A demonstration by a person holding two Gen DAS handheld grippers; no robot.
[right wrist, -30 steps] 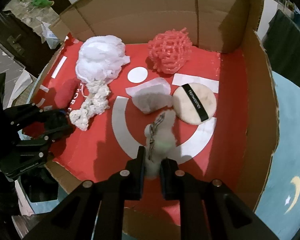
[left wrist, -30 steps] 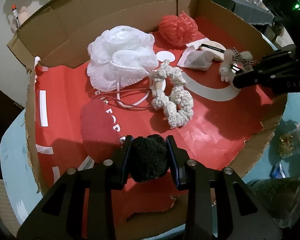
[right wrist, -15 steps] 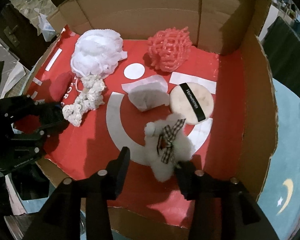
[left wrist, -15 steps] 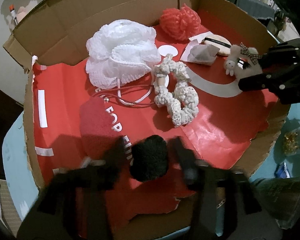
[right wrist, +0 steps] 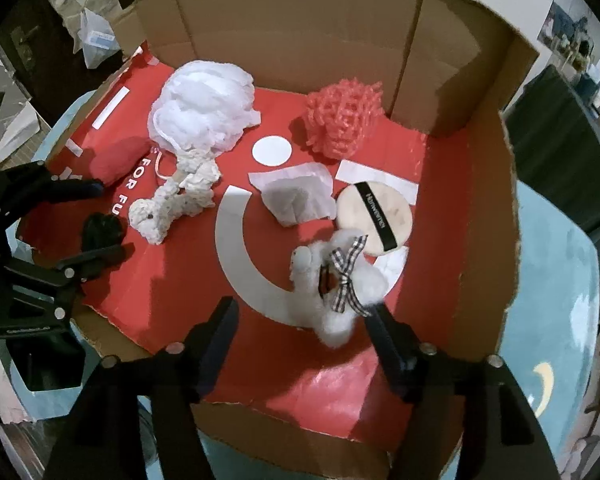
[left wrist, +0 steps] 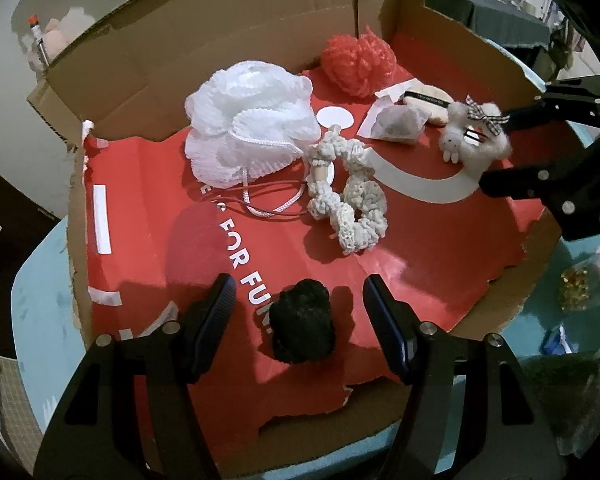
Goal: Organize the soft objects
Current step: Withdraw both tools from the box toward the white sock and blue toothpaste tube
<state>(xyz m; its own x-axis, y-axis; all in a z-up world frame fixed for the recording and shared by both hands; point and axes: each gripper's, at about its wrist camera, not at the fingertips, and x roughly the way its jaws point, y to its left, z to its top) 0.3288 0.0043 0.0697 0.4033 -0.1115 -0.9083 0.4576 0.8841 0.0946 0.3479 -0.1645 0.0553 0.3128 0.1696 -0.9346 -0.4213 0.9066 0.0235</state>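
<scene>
Left gripper [left wrist: 298, 300] jaws apart, black pompom [left wrist: 302, 326] loose between, lower centre. Right gripper [right wrist: 304, 316] just opened wider; white plush [right wrist: 336, 280] beside its right finger. Cardboard box [right wrist: 484, 240] walls near.

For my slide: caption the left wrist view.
Open left gripper straddles a black pompom on the red box floor.

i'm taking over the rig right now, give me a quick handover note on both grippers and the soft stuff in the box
Left gripper: open, jaws have just been opening; fluffy black pompom lies loose between them on the red liner.
Right gripper: open, jaws have just been opening; white plush toy with checked bow released, its fur at the right finger.
In the cardboard box: white mesh bath pouf, coral mesh pouf, cream crochet scrunchie, round beige powder puff, red soft pad.
Done: both items set down.
Left: pull both grippers clear.
</scene>
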